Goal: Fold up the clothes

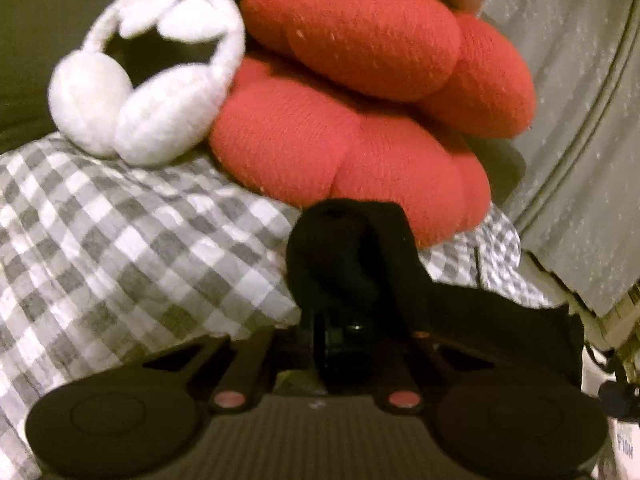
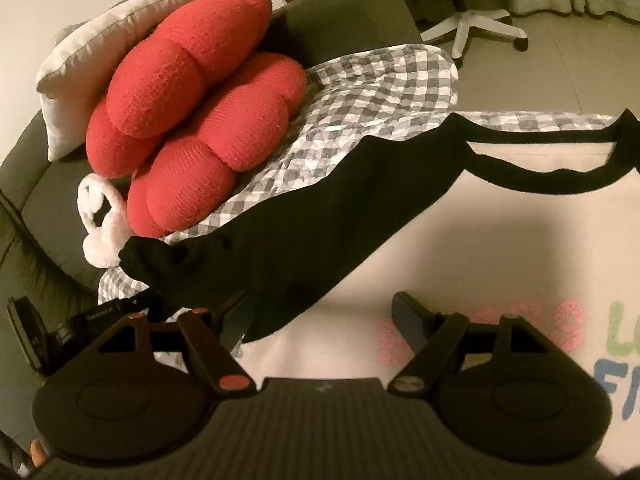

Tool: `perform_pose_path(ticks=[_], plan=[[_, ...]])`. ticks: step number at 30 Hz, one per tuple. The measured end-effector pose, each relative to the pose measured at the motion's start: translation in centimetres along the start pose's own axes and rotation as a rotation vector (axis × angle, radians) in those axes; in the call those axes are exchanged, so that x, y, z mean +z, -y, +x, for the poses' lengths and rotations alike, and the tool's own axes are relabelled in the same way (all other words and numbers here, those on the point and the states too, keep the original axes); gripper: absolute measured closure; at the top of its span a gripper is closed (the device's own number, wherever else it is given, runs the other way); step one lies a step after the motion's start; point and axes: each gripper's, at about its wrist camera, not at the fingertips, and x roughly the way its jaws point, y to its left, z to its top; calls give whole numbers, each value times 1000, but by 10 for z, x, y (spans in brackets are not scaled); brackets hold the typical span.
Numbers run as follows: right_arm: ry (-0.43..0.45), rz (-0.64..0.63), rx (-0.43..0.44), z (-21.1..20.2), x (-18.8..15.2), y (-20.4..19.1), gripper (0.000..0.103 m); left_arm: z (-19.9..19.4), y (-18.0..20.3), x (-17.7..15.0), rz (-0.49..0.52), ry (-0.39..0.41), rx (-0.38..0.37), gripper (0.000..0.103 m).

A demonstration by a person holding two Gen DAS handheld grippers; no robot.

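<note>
The white T-shirt [image 2: 500, 248] lies flat over the checked blanket [image 2: 380, 88] on the sofa [image 2: 348, 12]. It has a black sleeve [image 2: 320, 208], a black neck band and pastel lettering on the chest. The sleeve runs diagonally from the shoulder toward the sofa's left side.

Left gripper [image 1: 352, 280]: the jaws are closed together on the bunched cuff end of the black sleeve. Only the left wrist view shows this clamp directly, with dark cloth wrapped over the fingers. In the right wrist view the same gripper appears at the lower left, below the sleeve end.

Right gripper [image 2: 320, 320]: the fingers stand wide apart and hold nothing. One finger sits over the black sleeve and the other over the white chest panel beside the lettering.

Only the right wrist view shows the shirt body and neckline.

Materials: the shirt is smooth knit. The blanket is crinkled grey-and-white check. Two red cushions [image 1: 360, 88] are lobed, puffy and coarse-knit, stacked against the sofa back. White earmuffs [image 1: 140, 80] are fluffy, with two round pads on a band, and lie on the blanket beside the cushions. A white pillow [image 2: 92, 56] leans behind the cushions.

Room: dark sofa upholstery, a pale floor, a white swivel-chair base [image 2: 472, 28] and patterned curtains [image 1: 580, 100].
</note>
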Motion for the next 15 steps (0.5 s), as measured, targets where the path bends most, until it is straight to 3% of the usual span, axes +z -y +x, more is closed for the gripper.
perform_pose_path(ticks=[9, 15], plan=[[13, 7, -11, -6, 0, 5, 24, -29, 9, 22, 133, 203, 141, 99], [17, 11, -7, -8, 1, 6, 24, -38, 3, 20, 276, 234, 231, 99]])
